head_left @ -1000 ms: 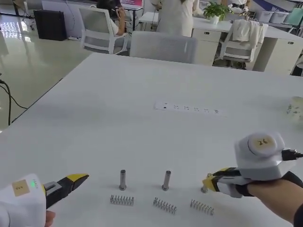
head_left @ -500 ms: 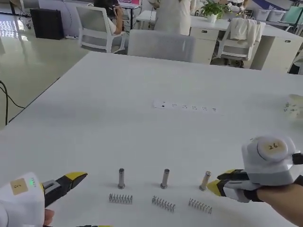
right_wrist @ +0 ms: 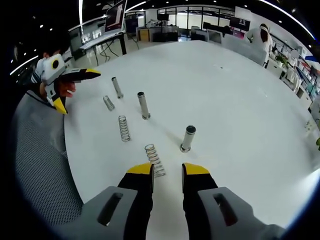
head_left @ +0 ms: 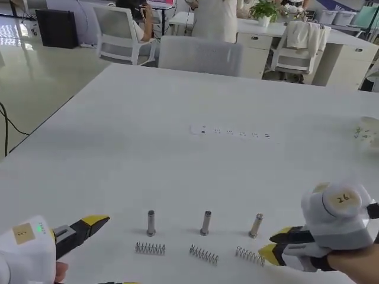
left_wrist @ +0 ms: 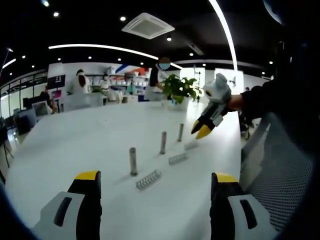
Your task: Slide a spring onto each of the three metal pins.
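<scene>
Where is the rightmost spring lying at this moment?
In the head view, the rightmost spring lies in front of the right pin, beside the right gripper.

White counter [head_left: 177, 100], matt, with a socket strip [head_left: 231, 134] set flush near its middle. Grey chair [head_left: 201, 56] stands at the far edge. Beyond it are a glossy pale floor [head_left: 35, 77], black cabinet [head_left: 56, 28], white desks [head_left: 337, 59] and a potted plant [head_left: 265, 12]. The ceiling is dark, with recessed spotlights [left_wrist: 123, 18], a curved light strip [left_wrist: 100, 47] and an air vent [left_wrist: 147, 26].
</scene>
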{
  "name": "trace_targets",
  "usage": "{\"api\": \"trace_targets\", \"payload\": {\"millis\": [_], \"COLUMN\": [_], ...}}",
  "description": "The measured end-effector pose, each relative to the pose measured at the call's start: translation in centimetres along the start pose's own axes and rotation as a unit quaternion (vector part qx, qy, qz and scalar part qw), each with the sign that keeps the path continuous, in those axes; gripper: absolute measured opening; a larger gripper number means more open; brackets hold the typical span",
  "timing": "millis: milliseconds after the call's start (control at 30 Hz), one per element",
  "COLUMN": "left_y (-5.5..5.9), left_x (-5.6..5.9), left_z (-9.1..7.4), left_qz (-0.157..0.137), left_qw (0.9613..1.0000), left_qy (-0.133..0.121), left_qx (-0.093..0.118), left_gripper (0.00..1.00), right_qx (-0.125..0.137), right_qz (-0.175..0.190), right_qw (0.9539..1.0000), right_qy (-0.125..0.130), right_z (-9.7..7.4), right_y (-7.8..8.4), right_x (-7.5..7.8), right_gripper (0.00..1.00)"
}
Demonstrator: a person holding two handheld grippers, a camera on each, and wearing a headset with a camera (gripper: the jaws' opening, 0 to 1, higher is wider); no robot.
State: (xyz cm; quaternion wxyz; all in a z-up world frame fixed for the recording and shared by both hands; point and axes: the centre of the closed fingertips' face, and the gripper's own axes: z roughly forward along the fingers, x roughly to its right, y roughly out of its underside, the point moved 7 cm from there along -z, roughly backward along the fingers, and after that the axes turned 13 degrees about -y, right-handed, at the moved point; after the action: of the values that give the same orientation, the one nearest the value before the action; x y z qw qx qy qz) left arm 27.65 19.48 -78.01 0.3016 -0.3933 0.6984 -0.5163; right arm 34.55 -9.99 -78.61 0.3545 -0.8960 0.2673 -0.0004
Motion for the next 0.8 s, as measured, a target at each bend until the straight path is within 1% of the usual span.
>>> {"api": "trace_targets", "payload": {"millis": [233,300,533,800], "left_y": [0.1,0.1,0.2,0.3], "left_x": [0.0,0.0,0.1,0.1], "left_z": [-0.1,-0.1,-0.1,-0.1], "left_qz": [-0.002,-0.003,-0.005,-0.006], "left_qw": [1.0,1.0,1.0,1.0], "left_qy": [-0.001,-0.001,0.0,0.0], "left_qx": [-0.001,-0.001,-0.002,-0.002], "left_gripper": [0.87,0.87,0.86,0.86], "right_qx": [-0.024,-0.035,-0.056,-0.081], "right_qz": [-0.019,-0.028,-0.048,-0.062], "right_qw": [0.9994,0.9989,0.9971,0.9944], "right_qy": [-0.016,-0.016,-0.019,-0.028], "right_z": [0.9,1.2,1.5,2.1], "right_y": [0.3,0.5,0.6,0.6], "right_x": [-0.5,-0.5,-0.5,-0.2], "right_gripper": [0.19,0.19,0.17,0.13]}}
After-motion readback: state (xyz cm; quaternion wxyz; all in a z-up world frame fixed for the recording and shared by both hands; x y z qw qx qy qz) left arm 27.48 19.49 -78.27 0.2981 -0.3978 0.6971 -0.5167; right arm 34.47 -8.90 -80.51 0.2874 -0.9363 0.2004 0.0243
